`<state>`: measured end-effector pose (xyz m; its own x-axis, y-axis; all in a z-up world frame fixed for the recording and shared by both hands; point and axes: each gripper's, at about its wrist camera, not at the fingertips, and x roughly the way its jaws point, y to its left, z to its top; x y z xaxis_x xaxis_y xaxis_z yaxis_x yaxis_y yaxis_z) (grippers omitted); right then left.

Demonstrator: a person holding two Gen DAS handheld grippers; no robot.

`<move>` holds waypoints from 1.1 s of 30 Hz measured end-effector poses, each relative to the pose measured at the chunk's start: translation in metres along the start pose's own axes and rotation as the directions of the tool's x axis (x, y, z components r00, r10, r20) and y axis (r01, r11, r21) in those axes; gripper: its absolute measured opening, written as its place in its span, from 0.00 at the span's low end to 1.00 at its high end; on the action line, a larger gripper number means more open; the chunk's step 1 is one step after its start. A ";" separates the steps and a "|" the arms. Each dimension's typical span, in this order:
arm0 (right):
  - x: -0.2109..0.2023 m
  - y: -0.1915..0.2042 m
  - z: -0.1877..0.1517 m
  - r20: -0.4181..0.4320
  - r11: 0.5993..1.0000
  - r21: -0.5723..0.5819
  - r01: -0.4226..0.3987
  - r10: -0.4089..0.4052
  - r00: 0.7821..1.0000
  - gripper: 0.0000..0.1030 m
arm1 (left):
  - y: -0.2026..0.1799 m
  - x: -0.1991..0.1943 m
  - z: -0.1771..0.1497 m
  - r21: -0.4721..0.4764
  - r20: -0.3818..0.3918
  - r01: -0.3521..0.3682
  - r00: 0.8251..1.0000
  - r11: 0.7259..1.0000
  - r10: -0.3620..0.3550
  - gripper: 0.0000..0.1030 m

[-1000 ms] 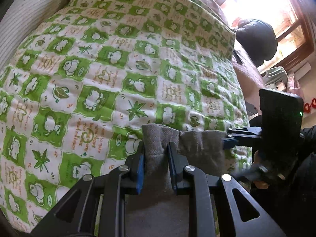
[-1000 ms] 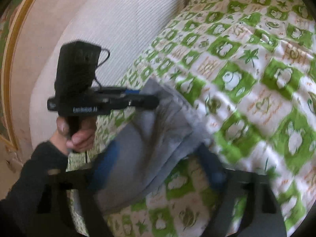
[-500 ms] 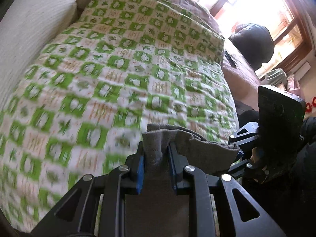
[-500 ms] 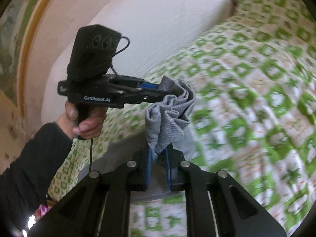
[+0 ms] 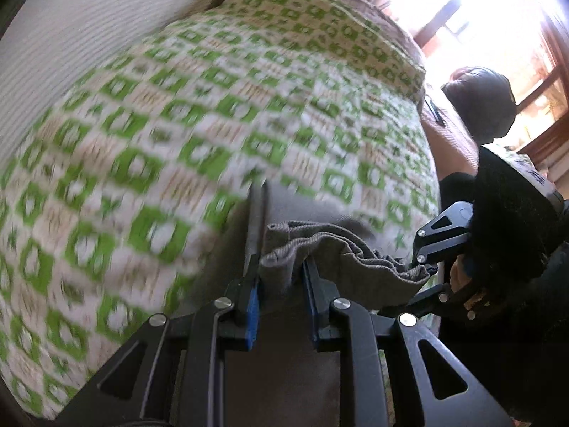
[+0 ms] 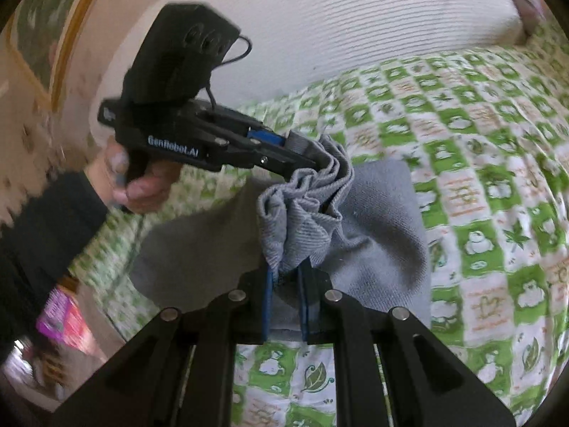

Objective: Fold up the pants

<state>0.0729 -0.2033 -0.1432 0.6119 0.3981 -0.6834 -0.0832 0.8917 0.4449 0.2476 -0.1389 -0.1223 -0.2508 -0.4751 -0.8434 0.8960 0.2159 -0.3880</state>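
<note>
Right wrist: pants [image 6: 377, 235] edge between tools [image 6: 286, 277].

Gray pants [image 6: 306, 220] bunched between right claw [image 6: 286, 284] and left claw [image 6: 313, 160], above green-checked quilt [image 6: 480, 185].

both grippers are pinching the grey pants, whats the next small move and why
Probably spread the two apart: the left hand-held gripper and right hand-held gripper hold the grey pants bunched between them, wrinkled above the green checkered blanket.

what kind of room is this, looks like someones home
Probably a bedroom at home: a green-and-white checked quilt covers a bed, a white ribbed pillow lies beside it, and a sunlit wooden-framed window stands beyond.
</note>
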 end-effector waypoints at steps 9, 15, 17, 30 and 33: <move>0.014 0.028 -0.002 -0.041 0.999 -0.037 -0.031 0.030 0.999 0.13 | 0.014 -0.009 -0.041 -0.062 0.044 0.004 0.999 0.998 -0.001 0.20; 0.019 0.047 -0.003 -0.047 0.995 -0.059 -0.076 0.074 0.996 0.13 | 0.015 -0.025 -0.059 -0.085 0.063 -0.016 0.998 0.996 0.022 0.20; 0.023 0.054 -0.004 -0.050 0.994 -0.069 -0.087 0.084 0.995 0.13 | 0.016 -0.030 -0.067 -0.101 0.068 -0.021 0.997 0.995 0.028 0.20; 0.043 0.056 -0.018 -0.118 0.991 -0.032 -0.130 0.126 0.985 0.24 | 0.023 -0.070 -0.115 -0.217 0.134 -0.074 0.986 0.973 0.104 0.19; 0.029 0.057 -0.017 -0.107 0.980 -0.011 -0.197 0.194 0.975 0.56 | 0.012 -0.089 -0.114 -0.217 0.180 -0.076 0.977 0.973 0.116 0.17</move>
<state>0.0727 -0.1367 -0.1476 0.4960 0.5847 -0.6420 -0.2103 0.7982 0.5645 0.2387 0.0028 -0.0941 -0.0751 -0.5922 -0.8023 0.8116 0.4311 -0.3942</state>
